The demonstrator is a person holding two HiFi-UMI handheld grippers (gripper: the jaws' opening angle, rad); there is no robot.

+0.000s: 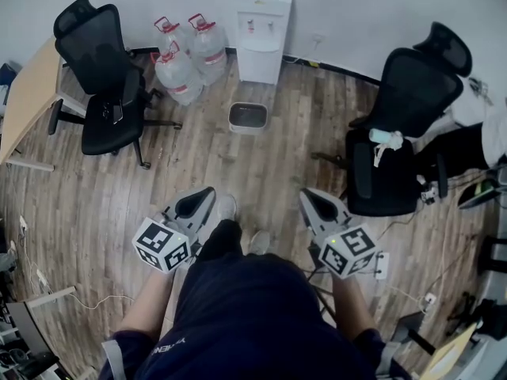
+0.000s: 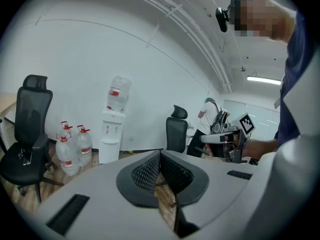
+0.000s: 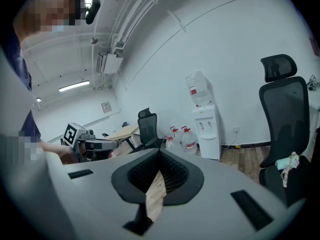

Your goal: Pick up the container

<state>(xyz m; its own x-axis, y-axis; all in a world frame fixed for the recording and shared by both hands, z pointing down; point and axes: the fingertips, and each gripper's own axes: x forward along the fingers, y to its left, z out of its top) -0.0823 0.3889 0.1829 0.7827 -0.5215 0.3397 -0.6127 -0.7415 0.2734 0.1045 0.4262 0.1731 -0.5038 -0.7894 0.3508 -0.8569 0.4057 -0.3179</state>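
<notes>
The container, a small grey square bin point(image 1: 248, 117), stands on the wooden floor in front of the water dispenser in the head view. It does not show in either gripper view. My left gripper point(image 1: 207, 191) is held at waist height, well short of the bin and to its left. Its jaws are shut with nothing between them point(image 2: 160, 154). My right gripper point(image 1: 308, 193) is held level with it on the other side, also shut and empty point(image 3: 159, 152). Both point forward toward the far wall.
A white water dispenser point(image 1: 261, 28) stands against the wall, with three large water bottles point(image 1: 186, 54) to its left. One black office chair point(image 1: 107, 85) is at the left by a wooden desk point(image 1: 28, 93). Another chair point(image 1: 400, 133) is at the right. Cables lie on the floor.
</notes>
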